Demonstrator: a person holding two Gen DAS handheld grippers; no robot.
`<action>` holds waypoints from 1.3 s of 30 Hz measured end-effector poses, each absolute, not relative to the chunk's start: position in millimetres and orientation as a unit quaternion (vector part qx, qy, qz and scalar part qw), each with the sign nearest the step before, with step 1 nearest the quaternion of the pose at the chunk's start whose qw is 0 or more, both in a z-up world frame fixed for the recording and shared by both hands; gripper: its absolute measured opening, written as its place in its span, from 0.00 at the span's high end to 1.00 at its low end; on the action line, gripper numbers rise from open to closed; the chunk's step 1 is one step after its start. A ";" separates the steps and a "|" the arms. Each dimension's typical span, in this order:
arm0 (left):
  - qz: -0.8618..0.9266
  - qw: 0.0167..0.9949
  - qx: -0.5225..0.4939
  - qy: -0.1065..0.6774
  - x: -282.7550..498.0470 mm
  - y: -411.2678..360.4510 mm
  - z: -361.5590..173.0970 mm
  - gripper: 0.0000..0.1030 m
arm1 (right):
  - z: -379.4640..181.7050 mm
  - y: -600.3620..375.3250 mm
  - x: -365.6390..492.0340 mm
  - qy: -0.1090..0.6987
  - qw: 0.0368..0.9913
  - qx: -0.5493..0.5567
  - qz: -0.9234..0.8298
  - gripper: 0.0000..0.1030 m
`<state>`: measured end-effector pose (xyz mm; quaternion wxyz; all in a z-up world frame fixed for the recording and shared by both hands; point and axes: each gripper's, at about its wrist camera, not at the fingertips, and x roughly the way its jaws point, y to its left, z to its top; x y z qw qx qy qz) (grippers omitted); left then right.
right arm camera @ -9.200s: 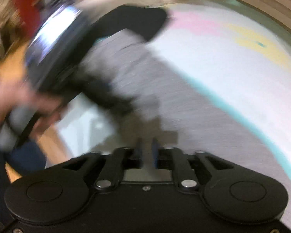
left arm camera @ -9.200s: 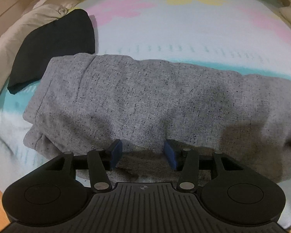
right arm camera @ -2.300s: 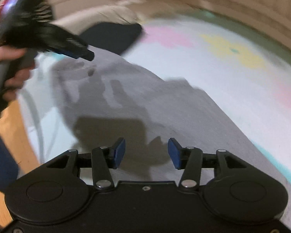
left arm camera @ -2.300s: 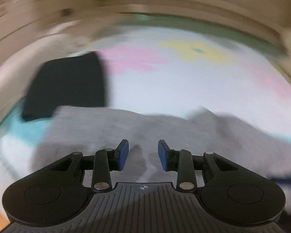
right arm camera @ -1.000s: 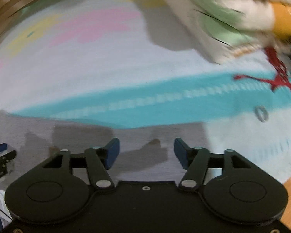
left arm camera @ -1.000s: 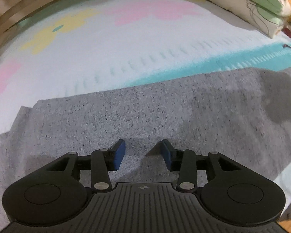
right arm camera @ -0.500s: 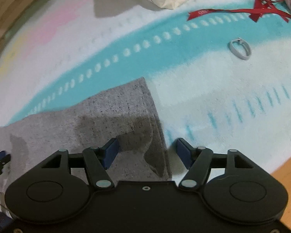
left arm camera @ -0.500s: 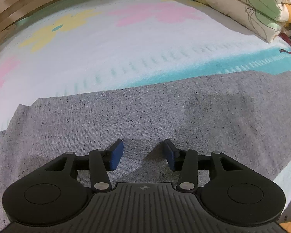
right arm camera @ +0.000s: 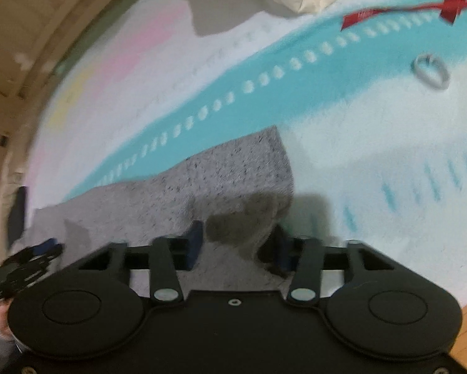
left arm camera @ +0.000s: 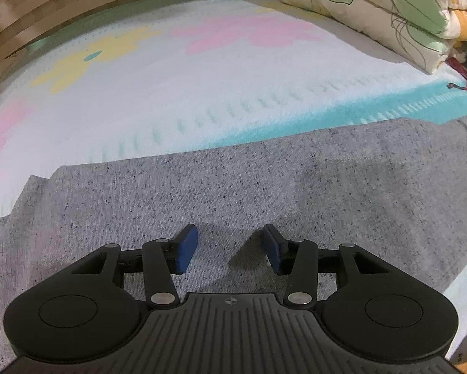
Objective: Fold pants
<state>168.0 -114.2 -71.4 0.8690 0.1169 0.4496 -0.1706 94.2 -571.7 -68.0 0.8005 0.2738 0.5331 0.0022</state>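
The grey pants (left arm camera: 264, 193) were spread lengthwise across the bed (left arm camera: 202, 78). Both claws were parted, empty — the right claw (right arm camera: 236, 246) poised nearest the leg hem, the left claw (left arm camera: 230, 249) over mid-leg.

The speckled grey knit pants (left arm camera: 233, 193) are cut off at the left and near edges of the left view, while the red ribbon (right arm camera: 445, 6) is blurred far right.
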 end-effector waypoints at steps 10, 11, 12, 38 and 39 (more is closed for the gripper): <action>-0.198 0.874 0.180 0.405 139.6 -159.8 -63.2 0.57 | -0.3 -531.1 85.9 0.488 0.851 0.176 -0.082 0.85; -0.200 0.871 0.189 0.407 137.8 -166.2 -67.3 0.56 | -8.1 -537.6 90.0 0.502 0.839 0.185 -0.095 0.84; -0.195 0.871 0.195 0.406 136.0 -171.5 -70.5 0.57 | -20.5 -542.2 95.6 0.527 0.822 0.189 -0.104 0.84; -0.190 0.855 0.143 0.461 206.3 -287.0 -60.9 0.55 | -64.5 -571.4 100.3 0.570 0.747 0.337 -0.064 0.21; -0.188 0.857 0.133 0.461 204.2 -282.9 -57.0 0.55 | -65.1 -567.4 100.8 0.566 0.753 0.333 -0.048 0.15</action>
